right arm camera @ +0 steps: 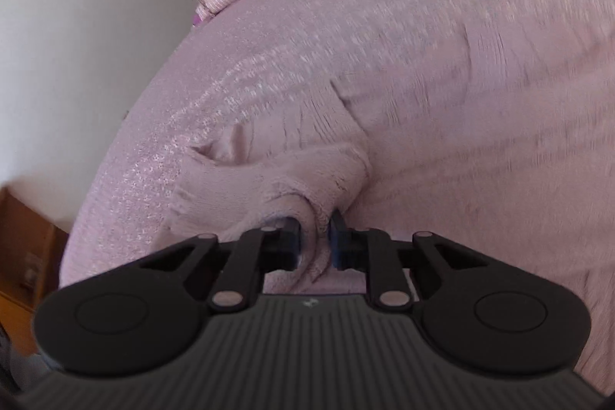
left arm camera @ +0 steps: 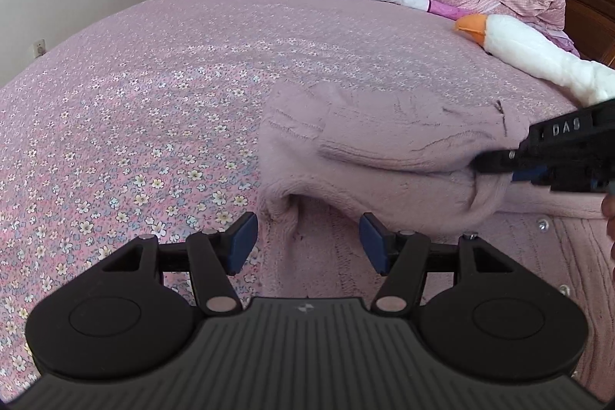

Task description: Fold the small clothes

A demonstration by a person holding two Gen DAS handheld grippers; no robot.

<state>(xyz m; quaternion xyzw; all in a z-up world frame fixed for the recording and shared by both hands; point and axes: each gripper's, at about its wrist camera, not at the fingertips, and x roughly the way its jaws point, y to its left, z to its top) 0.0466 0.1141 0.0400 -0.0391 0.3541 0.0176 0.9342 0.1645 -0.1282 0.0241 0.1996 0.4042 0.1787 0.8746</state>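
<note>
- Left gripper [left arm camera: 307, 243]: jaws wide apart, holding nothing, above pink garment [left arm camera: 365, 148] on bed [left arm camera: 134, 95]
- Right gripper [right arm camera: 314, 241]: jaws clamped on garment's fold

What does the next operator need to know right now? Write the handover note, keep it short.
Left gripper: open, holding nothing, hovering over the near edge of the pink fleece garment.
Right gripper: shut on a bunched fold of that garment, carrying it across; its view is motion-blurred.
Garment lies on the floral bedspread, plush goose beyond it.
Done: one fold under way.
Left: lay it down, smooth, finish folding.
</note>
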